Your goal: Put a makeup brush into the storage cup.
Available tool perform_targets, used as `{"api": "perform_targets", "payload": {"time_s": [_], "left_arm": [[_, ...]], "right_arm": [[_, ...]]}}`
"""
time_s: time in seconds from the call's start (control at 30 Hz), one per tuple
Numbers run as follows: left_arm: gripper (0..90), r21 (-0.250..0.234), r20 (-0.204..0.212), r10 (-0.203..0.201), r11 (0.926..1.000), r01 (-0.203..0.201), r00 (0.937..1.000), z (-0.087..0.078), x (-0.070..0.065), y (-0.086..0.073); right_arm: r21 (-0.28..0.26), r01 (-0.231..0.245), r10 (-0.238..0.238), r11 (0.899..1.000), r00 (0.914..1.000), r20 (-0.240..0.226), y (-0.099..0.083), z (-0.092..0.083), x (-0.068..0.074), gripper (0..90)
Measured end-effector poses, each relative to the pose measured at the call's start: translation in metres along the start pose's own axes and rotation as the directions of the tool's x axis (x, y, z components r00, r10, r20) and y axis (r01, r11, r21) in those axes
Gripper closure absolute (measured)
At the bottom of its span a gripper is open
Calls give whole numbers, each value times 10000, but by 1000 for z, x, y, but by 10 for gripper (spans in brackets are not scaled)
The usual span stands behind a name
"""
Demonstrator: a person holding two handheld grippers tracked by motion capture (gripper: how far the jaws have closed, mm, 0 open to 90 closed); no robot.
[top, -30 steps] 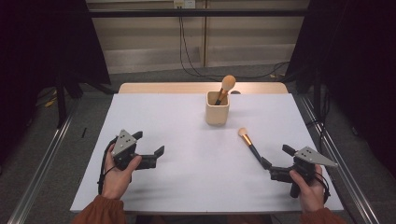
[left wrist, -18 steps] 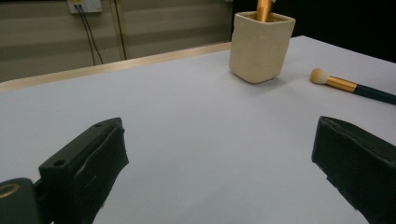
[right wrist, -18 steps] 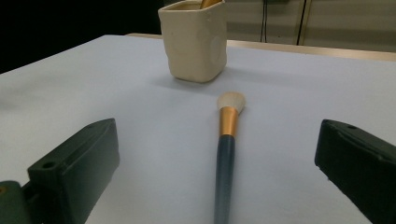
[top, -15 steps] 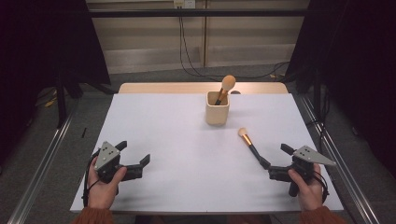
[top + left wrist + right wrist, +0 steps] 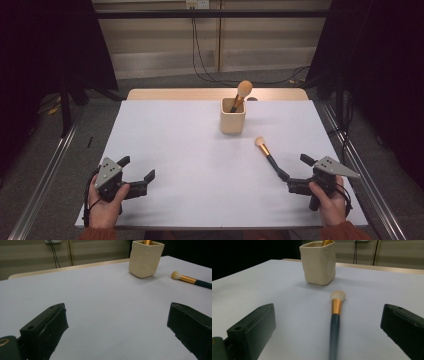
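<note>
Brush, loose: lies flat on the white counter, pale bristle head pointing away from the right claw, dark handle running back between its jaws.
Right claw: jaws spread wide, gripping nothing; one jaw sits on each side of the handle, neither touching it as far as the right gripper view shows.
Left claw: jaws also wide apart, empty, resting low over bare counter well away from the brush.
Cup: cream, squarish, upright, beyond the brush head as seen from the right claw; near the brush tip but apart from it.
Brush, stowed: stands tilted in the cup, round head above the rim.
Step in hand, as I judge it: take up the loose brush with the right claw, likely to join the other in the cup.
Doing it well: keep the handle centred between the jaws, close on the dark shaft rather than the gold ferrule, squeeze evenly so the round handle does not roll aside, then lift level before turning bristles upward.
Risk: a grip near the very end of the handle may let the head droop.
</note>
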State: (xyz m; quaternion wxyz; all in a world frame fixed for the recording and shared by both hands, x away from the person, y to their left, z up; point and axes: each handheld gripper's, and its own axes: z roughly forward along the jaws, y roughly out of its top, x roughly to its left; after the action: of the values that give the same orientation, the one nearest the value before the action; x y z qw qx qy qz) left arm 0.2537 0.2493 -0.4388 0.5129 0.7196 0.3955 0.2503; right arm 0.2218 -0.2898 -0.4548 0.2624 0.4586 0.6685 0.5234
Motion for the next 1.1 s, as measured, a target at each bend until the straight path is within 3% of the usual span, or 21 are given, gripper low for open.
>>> {"api": "perform_targets", "payload": {"time_s": [0.27, 0.37, 0.43, 0.53, 0.6, 0.9, 1.03, 1.1], "left_arm": [[28, 31, 83, -48, 10000, 48, 10000, 0, 3, -1], [28, -62, 240, -448, 9990, 450, 9987, -1, 5, -2], [29, -5, 127, -361, 9993, 361, 9993, -2, 5, -2], [32, -73, 423, -576, 9983, 580, 9974, -3, 4, -1], [32, -113, 277, -272, 9996, 275, 9992, -5, 2, 0], [31, -159, 201, -217, 9996, 220, 9996, -5, 2, 0], [30, -185, 225, -156, 9997, 161, 9996, -6, 1, 0], [30, -205, 239, -165, 9996, 170, 9996, -7, 1, 0]], "right_arm": [[25, -34, 34, 10000, 10000, -59, 1, 1, 0, 0], [40, -59, 59, 10000, 10000, -55, 1, 3, 0, 0], [52, -71, 71, 10000, 10000, -58, 1, 4, 0, 0], [28, -12, 12, 10000, 9999, -125, 2, 3, 0, 0], [-27, -4, 4, 10000, 9997, -236, 2, 2, 0, 0], [-129, 36, -39, 9999, 9996, -269, 7, 10, -3, 0], [-83, -522, 521, 9986, 9985, -154, 12, 17, -4, 0], [-8, -519, 519, 9987, 9986, -124, 16, 19, -4, 0]]}}
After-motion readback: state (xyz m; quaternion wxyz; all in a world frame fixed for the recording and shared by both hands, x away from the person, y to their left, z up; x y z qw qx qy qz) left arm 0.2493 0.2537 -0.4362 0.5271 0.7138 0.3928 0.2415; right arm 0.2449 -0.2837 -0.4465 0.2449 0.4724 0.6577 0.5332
